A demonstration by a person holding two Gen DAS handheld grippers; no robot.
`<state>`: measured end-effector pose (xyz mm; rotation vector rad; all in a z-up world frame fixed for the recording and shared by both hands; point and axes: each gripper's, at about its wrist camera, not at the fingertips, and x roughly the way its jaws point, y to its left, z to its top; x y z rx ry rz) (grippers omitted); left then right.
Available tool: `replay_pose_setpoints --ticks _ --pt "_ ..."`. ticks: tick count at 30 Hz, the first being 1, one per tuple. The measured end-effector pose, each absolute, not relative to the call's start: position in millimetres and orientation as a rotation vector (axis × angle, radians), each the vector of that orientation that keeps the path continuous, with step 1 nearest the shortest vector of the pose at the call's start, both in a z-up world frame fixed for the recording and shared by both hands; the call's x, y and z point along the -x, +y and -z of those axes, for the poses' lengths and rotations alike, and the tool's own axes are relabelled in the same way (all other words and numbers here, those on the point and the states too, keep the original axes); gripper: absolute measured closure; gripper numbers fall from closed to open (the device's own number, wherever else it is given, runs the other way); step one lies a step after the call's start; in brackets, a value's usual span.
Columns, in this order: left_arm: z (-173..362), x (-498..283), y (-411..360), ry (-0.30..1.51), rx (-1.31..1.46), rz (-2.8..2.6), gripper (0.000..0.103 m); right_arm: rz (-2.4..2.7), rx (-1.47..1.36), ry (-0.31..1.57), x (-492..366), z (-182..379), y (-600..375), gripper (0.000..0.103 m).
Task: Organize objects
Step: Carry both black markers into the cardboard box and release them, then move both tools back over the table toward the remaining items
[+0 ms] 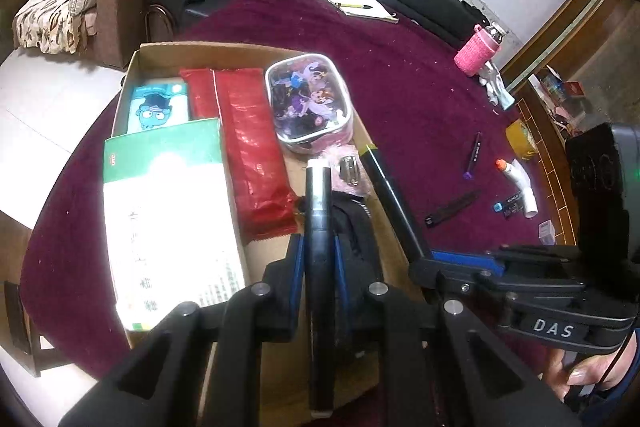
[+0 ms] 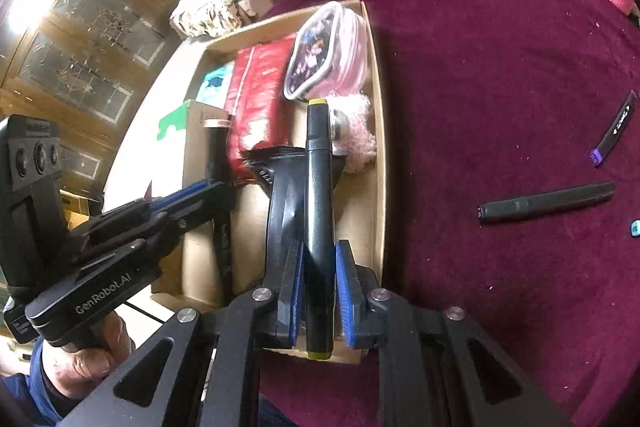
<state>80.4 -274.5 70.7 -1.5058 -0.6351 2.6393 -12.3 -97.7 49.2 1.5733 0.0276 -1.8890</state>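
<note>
Both grippers hang over the near end of the cardboard box [image 1: 168, 51] on the maroon cloth [image 1: 408, 99]. Left gripper [image 1: 318, 247] is clamped on a black pen with a pale tip [image 1: 319, 227]; right gripper [image 2: 317, 267] is clamped on a black marker with a yellow-green cap [image 2: 318, 187].

Box is crowded: green-and-white carton [image 1: 168, 219] along the left wall, red packet [image 1: 248, 155] beside it, cartoon pouch [image 1: 308, 107] at the far right corner, pink fluffy item [image 2: 356, 135] against the right wall. Bare cardboard floor shows only near the front edge.

Only the left view shows the notepad [image 1: 352, 1], pink bottle [image 1: 478, 49] and white tube [image 1: 520, 187]. Right view shows the loose black pen [image 2: 548, 203] and purple-capped marker [image 2: 614, 135] on open cloth, well apart from the box.
</note>
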Motion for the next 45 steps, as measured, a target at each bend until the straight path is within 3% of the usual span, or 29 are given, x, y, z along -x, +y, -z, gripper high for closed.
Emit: replay_pose_setpoints --ticks 15,18,20,27,36,45 --pt "-61.1 -70.5 -275.4 -0.553 1.548 -2.645 0.088 1.882 -1.610 0.102 5.2 -36.5 -102.0 0.083" --pt "-63.1 -70.8 -275.4 -0.554 1.545 -2.651 0.088 1.894 -1.597 0.100 4.0 -40.5 -97.1 0.075" --pt "-64.2 -71.7 -275.5 -0.560 1.543 -2.655 0.085 1.902 -1.590 0.091 2.6 -43.3 -93.1 0.069" --pt "-72.6 -75.9 -275.0 -0.582 1.523 -2.677 0.076 1.938 -1.552 0.025 -1.9 -56.7 -72.7 0.068" --pt "-90.3 -76.4 -246.9 -0.497 1.470 -2.680 0.074 2.026 -1.548 -0.143 1.2 -71.9 -16.8 0.066" --pt "-101.3 -55.1 -156.6 -0.279 1.414 -2.575 0.067 2.178 -1.614 -0.490 6.0 -66.9 138.4 0.062"
